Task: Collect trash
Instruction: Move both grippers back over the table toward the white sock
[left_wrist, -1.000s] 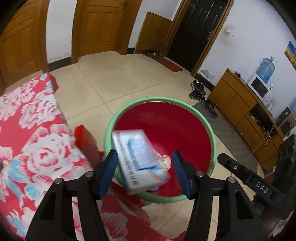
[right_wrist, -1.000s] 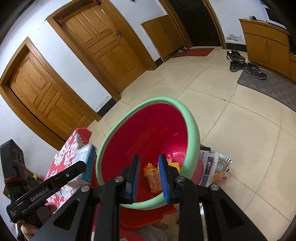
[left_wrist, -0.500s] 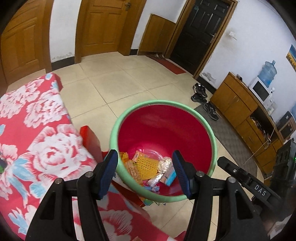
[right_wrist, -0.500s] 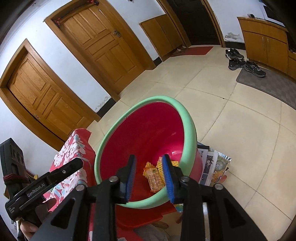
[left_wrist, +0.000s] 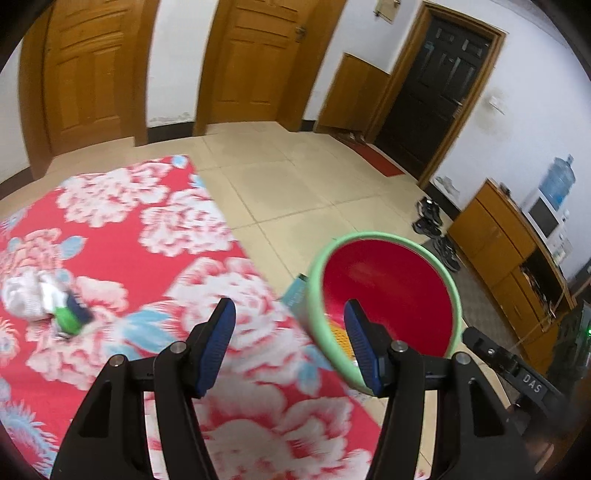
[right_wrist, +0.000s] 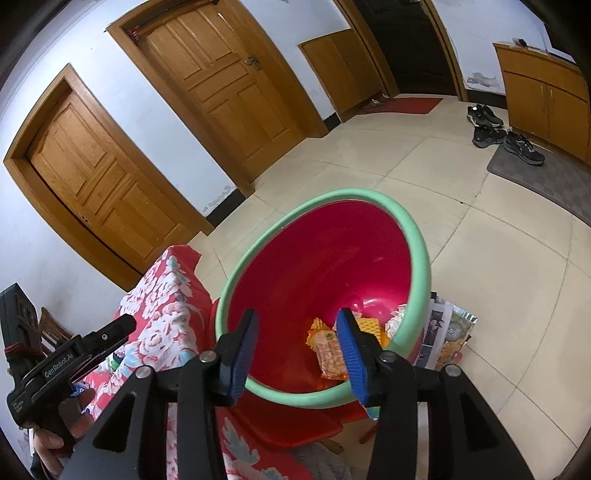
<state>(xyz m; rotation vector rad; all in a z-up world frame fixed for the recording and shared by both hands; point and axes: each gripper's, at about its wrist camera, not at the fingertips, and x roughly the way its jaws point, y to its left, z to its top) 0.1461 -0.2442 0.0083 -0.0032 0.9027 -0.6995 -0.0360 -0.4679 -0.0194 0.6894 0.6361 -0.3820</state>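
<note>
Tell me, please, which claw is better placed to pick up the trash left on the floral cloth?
Left claw: open, empty, over the floral cloth facing the crumpled trash; the opening right claw faces the bin.

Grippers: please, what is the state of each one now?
Left gripper: open, holding nothing, over the flowered cloth.
Right gripper: jaws opening, nothing between them, above the red bin.
</note>
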